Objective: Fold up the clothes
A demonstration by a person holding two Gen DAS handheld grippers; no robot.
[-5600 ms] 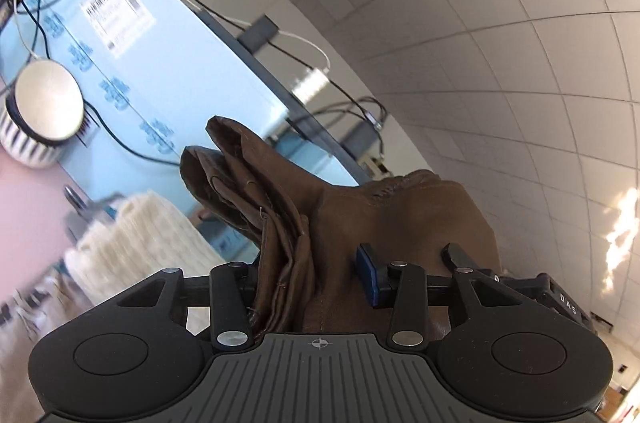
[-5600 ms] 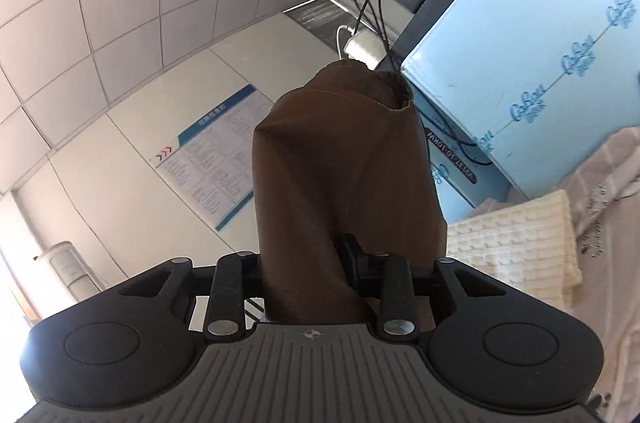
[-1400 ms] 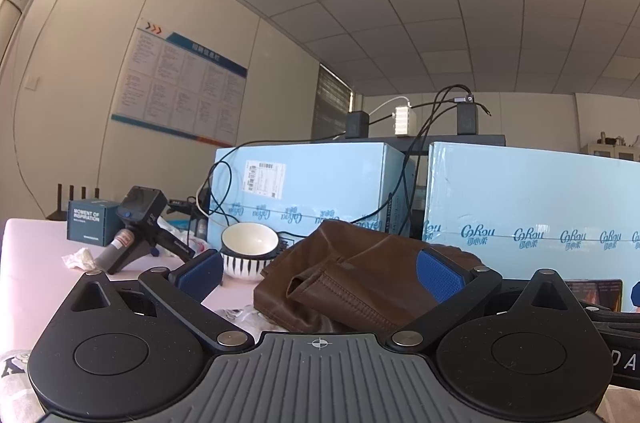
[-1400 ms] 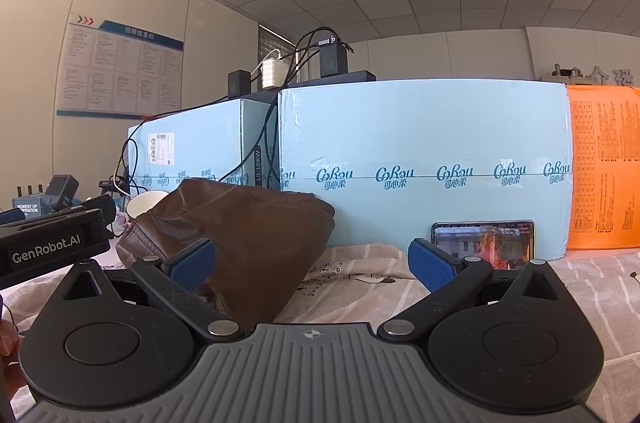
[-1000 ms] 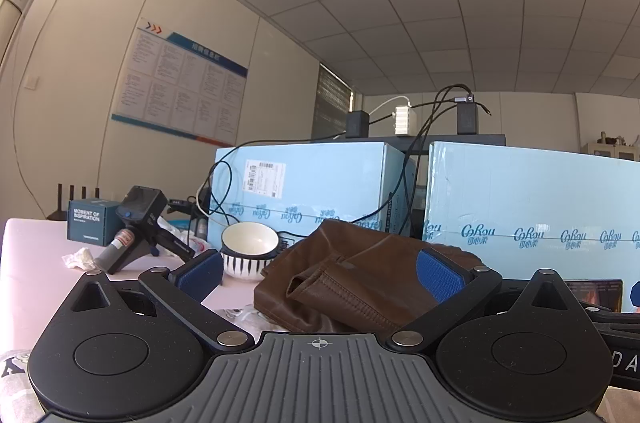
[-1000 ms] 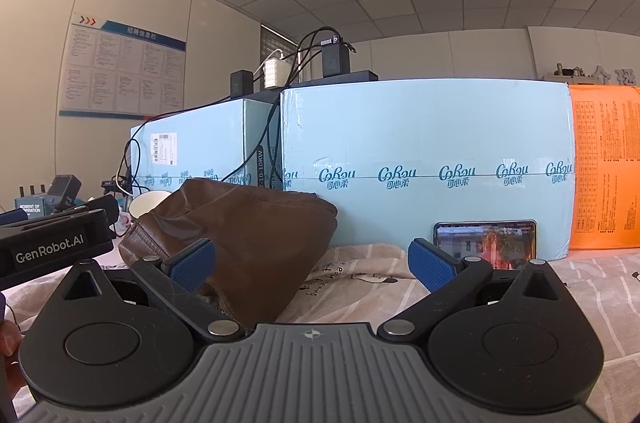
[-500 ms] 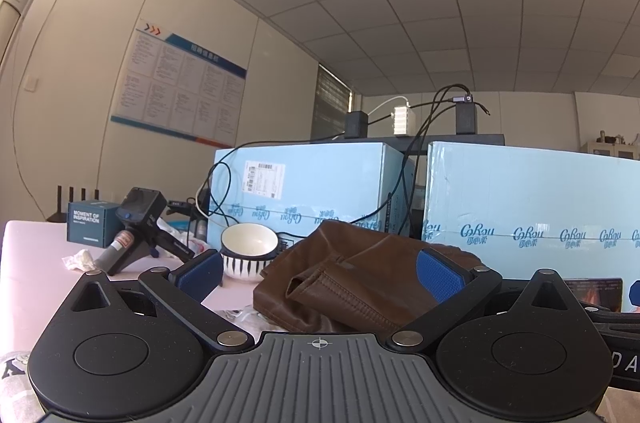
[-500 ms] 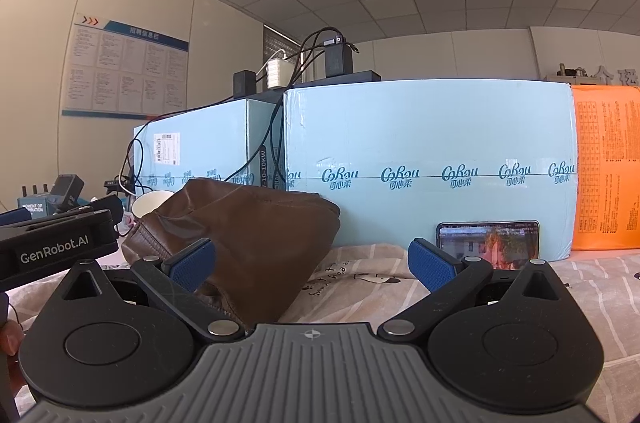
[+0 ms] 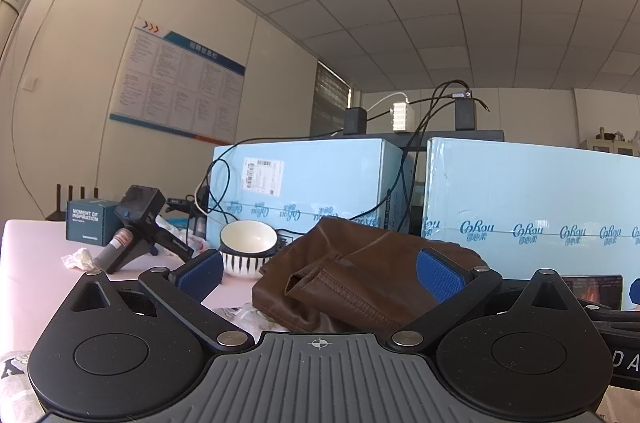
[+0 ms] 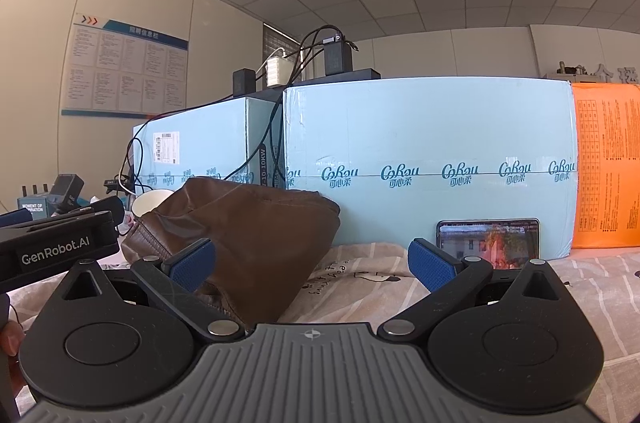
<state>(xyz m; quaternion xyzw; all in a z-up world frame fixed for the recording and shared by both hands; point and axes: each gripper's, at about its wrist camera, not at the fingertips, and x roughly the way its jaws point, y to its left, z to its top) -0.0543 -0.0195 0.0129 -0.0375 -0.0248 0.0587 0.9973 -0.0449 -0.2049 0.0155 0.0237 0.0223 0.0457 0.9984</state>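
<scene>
The brown pants (image 9: 360,275) are lying in a soft heap on the bed sheet (image 10: 400,287), right in front of the blue boxes (image 10: 420,159). They look bunched and doubled over, so the fold is probably done or close to done. Nothing is pinching them, and they are sitting there under their own weight.

You are holding your left gripper (image 9: 318,273) low and level, pointing straight at the heap. Its jaws are spread wide and are gripping nothing. The pants are showing in the gap between the blue pads (image 9: 200,269), a little way ahead of them.

You are holding your right gripper (image 10: 310,261) low and level too, just to the right of the left one. Its jaws are also spread wide with nothing in them. The pants are sitting ahead of its left finger, and the phone (image 10: 488,239) leaning on the box is showing past its right finger.

A bowl (image 9: 248,253) is standing just behind the pants, on the left. That is close, so you may want to be careful not to knock it if you are reaching in again.
</scene>
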